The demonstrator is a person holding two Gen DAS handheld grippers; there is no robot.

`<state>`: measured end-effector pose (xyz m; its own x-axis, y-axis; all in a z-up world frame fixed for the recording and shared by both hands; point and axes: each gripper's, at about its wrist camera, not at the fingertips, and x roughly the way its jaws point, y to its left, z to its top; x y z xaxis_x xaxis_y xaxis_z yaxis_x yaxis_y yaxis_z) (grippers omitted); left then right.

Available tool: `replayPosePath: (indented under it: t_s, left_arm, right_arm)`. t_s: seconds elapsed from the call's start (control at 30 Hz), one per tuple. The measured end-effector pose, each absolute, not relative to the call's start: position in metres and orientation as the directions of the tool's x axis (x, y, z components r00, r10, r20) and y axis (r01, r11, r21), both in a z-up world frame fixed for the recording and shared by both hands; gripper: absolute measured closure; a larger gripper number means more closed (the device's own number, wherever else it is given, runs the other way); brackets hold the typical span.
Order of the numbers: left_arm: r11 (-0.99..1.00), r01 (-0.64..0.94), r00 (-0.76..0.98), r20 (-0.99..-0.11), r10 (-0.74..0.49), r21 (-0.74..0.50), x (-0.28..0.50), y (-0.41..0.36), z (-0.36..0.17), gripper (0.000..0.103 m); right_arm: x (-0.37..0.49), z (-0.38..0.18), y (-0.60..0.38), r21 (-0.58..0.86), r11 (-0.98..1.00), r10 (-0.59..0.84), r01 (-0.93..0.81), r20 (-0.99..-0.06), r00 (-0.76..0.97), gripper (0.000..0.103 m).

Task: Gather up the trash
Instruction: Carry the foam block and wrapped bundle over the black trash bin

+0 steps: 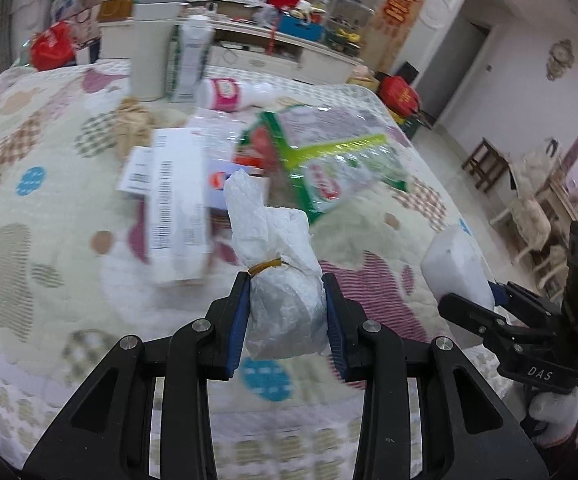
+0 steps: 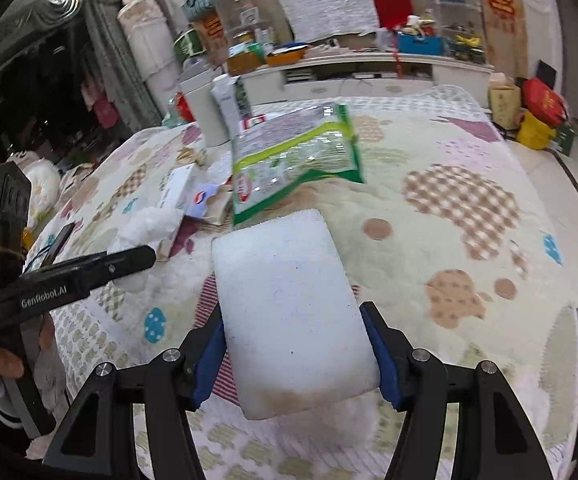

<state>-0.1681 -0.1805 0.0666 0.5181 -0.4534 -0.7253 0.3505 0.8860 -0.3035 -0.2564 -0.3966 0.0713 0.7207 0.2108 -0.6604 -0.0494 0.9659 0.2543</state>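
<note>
**Both grippers loaded above a littered quilt**

The patterned quilt point(image 1: 41, 216) fills most of both views, but its near edge runs under the gripper frames and its far side blurs into the clutter of the room. On it, well ahead of both grippers, lies a green-edged plastic wrapper point(image 2: 293, 160); its print is too smeared to read. Beyond it, at the far edge, stands a pale cylindrical bin point(image 1: 151, 50), its top cut off in the right wrist view by a carton standing just beside it. A flat white box point(image 1: 175, 204) with barcodes lies left of the wrapper, its lettering streaked by motion blur, and a white bottle with a pink label point(image 1: 233, 94) lies on its side near the bin.

The right gripper point(image 2: 295, 356) is clamped on a white foam block point(image 2: 285, 300), which is lifted off the quilt; the blue pads press on its two long sides, and its lower end shows a brownish stain. From the left wrist camera only a corner of this block shows.

The left gripper point(image 1: 287, 312) is clenched around a crumpled white plastic bag point(image 1: 281, 280) tied with a rubber band, held above the quilt. What the bag contains cannot be made out.
</note>
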Motion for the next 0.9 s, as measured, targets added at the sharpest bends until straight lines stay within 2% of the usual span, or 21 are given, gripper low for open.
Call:
replayPosePath:
  t_s: [0.9]
  left_arm:
    - [0.749, 0.617, 0.383, -0.738, -0.556, -0.243, -0.192, -0.349, 0.071, 0.070]
  right_arm:
    - [-0.336, 0.060, -0.537, 0.306, 0.918, 0.012, 0.252, -0.659, 0.752, 0.040]
